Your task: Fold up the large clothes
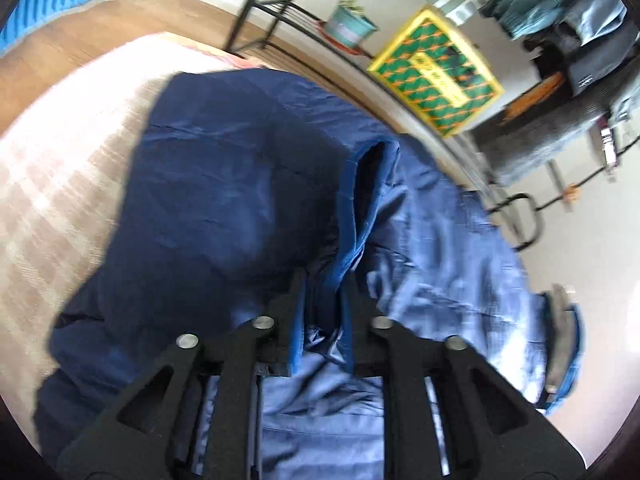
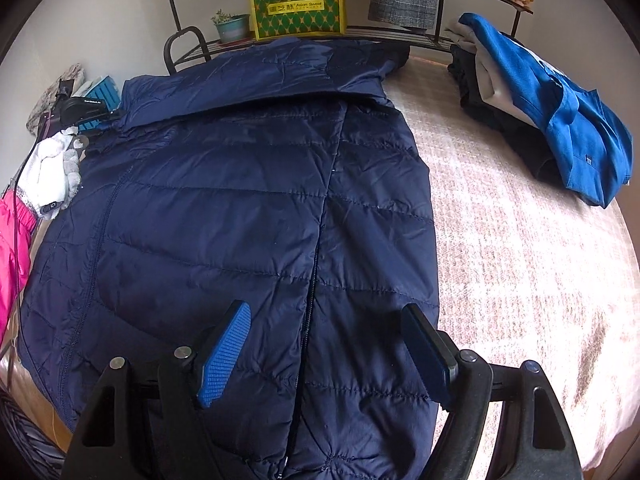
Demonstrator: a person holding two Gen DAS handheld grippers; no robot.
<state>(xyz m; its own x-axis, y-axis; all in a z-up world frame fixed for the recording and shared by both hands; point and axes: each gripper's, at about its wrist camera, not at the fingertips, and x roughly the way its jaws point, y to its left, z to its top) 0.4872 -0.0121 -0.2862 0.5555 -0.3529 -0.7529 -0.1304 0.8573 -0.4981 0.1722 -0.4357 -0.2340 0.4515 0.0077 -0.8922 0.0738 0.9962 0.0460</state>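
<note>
A navy quilted jacket [image 2: 240, 200] lies spread on the bed with its zip running toward me and its far end folded over. My right gripper [image 2: 324, 306] hovers over the near hem. It is open, its blue pads [image 2: 224, 356] standing either side of the zip with nothing pinched. In the left wrist view the jacket [image 1: 224, 184] is blurred. A raised ridge of its fabric [image 1: 360, 208] runs into my left gripper [image 1: 324, 284], whose black fingers stand close together with that fold wedged between them.
The bed has a pale checked cover [image 2: 520, 240]. A pile of folded clothes topped by a blue garment [image 2: 560, 112] sits at its far right. Behind are a black metal rack [image 2: 184, 44], a plant pot [image 2: 230, 26] and a yellow-green bag [image 2: 296, 4]. A white-gloved hand [image 2: 48, 176] is at the left edge.
</note>
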